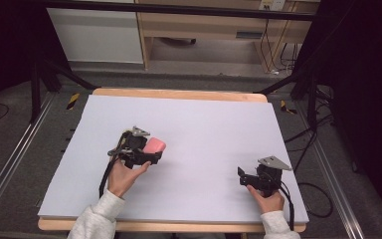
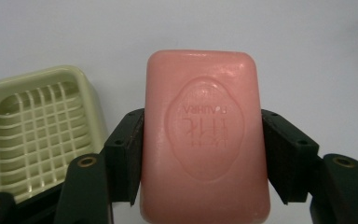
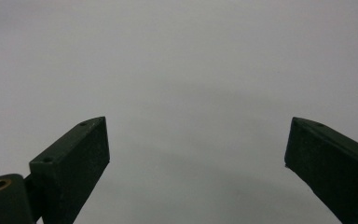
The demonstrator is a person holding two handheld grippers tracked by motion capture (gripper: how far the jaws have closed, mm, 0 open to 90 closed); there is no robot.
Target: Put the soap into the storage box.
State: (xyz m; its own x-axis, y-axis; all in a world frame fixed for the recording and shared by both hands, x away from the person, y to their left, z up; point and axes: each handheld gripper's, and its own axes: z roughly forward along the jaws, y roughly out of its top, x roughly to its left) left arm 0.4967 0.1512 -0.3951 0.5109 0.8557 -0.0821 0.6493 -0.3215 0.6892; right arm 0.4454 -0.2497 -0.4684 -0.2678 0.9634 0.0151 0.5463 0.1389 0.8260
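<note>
The left gripper sits left of the table's middle, and its jaws are clamped on the two long sides of a pink soap bar. In the left gripper view the bar stands lengthwise between the black jaws, each jaw pressed flat against one edge, with an oval stamp of raised lettering on the face toward the camera. In the high view the soap shows as a pink block at the far-right tip of the gripper, low over the pale sheet that covers the table; whether it touches the sheet cannot be told from this angle.

Just beside the soap, on its left in the left gripper view, lies a pale green soap dish with a grid-patterned floor, resting open side up on the sheet. It appears to be apart from the bar.

The right gripper is near the table's right front corner, held by the person's right hand. Its jaws stand wide apart over bare sheet, with nothing between them.

The person's left hand grips the left gripper from the near side, a light sleeve at the wrist.
</note>
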